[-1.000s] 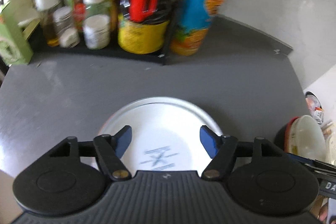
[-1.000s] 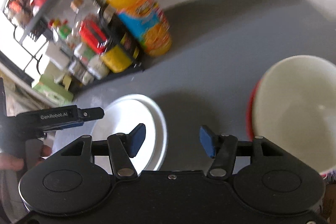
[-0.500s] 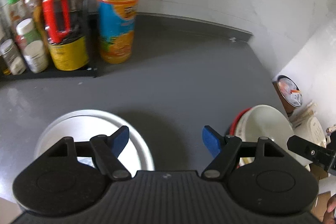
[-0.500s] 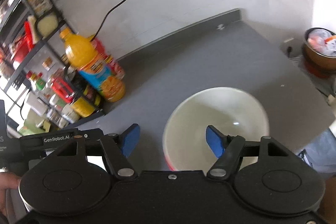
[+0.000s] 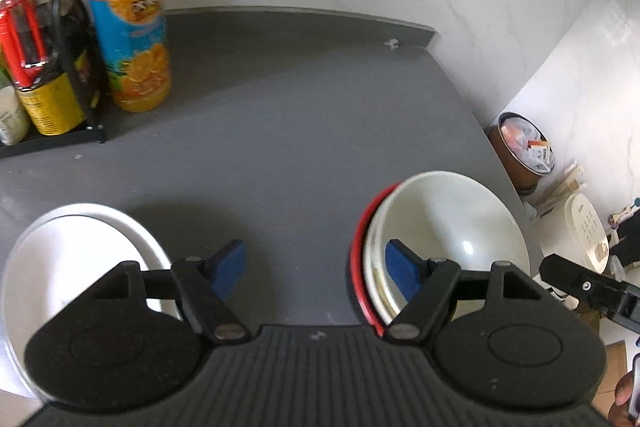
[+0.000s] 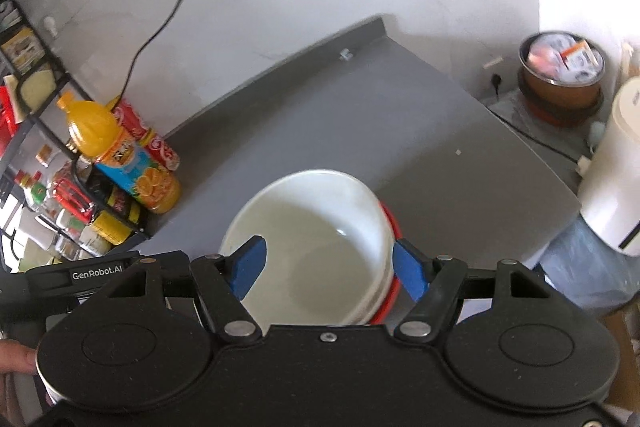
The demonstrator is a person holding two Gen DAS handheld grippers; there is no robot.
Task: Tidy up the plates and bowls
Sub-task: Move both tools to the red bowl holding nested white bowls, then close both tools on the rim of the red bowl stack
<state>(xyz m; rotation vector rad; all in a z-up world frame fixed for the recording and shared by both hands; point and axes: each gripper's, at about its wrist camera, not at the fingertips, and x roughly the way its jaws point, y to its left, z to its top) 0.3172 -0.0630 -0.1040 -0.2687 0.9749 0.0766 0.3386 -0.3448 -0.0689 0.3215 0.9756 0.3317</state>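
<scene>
Jaws wide, right gripper (image 6: 326, 265) straddles white bowl (image 6: 316, 239); left gripper (image 5: 316, 267) empty above countertop (image 5: 300, 107).

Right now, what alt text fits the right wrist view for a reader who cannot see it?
An open right gripper hangs over a white bowl nested in a red bowl on a grey counter, its blue fingers on either side of the white bowl. An orange juice bottle stands beside a rack of jars at left.

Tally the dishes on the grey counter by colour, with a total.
White plate: 1
White bowl: 1
Red bowl, nested under the white one, only its rim showing: 1
Total: 3
</scene>
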